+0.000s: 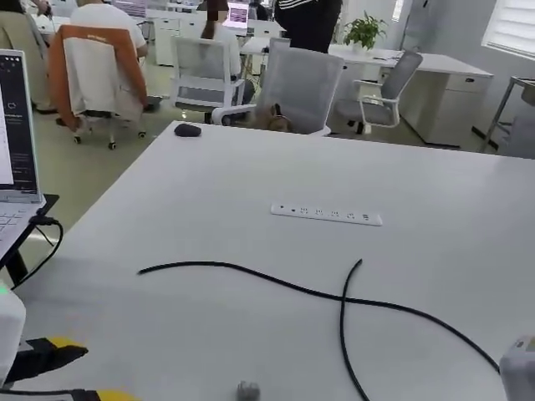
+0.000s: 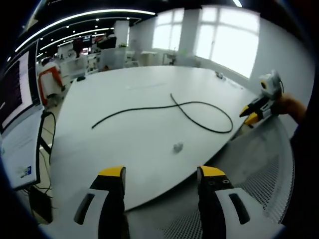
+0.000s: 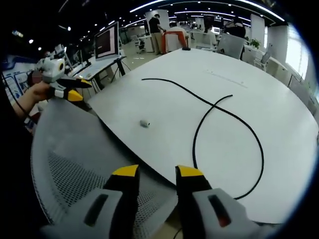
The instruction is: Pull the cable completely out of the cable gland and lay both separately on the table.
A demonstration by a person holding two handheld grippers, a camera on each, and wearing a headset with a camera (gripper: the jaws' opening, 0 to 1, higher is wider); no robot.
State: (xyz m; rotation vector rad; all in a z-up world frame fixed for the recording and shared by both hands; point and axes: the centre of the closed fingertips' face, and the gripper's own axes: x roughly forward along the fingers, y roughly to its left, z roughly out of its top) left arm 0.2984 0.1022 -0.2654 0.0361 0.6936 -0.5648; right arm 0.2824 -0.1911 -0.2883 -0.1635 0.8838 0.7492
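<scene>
A long black cable (image 1: 276,282) lies on the white table (image 1: 251,175) and crosses itself in a loop, free of the gland. The small grey cable gland (image 1: 247,389) rests apart from it near the front edge, also seen as the gland (image 2: 178,147) in the left gripper view. My left gripper (image 2: 162,174) stands open and empty, held back off the table's edge. Its yellow tips (image 1: 63,347) show at the bottom left of the head view. My right gripper (image 3: 158,173) is open with a narrower gap, empty, also off the table's edge. The cable (image 3: 214,107) and gland (image 3: 144,123) lie ahead of it.
A white power strip (image 1: 326,214) lies mid-table, and a black mouse (image 1: 187,129) sits at the far edge. A laptop (image 1: 15,142) on a stand is at the left. A grey mesh chair back (image 3: 75,164) is under both grippers. Office chairs (image 1: 297,88) and people are beyond the table.
</scene>
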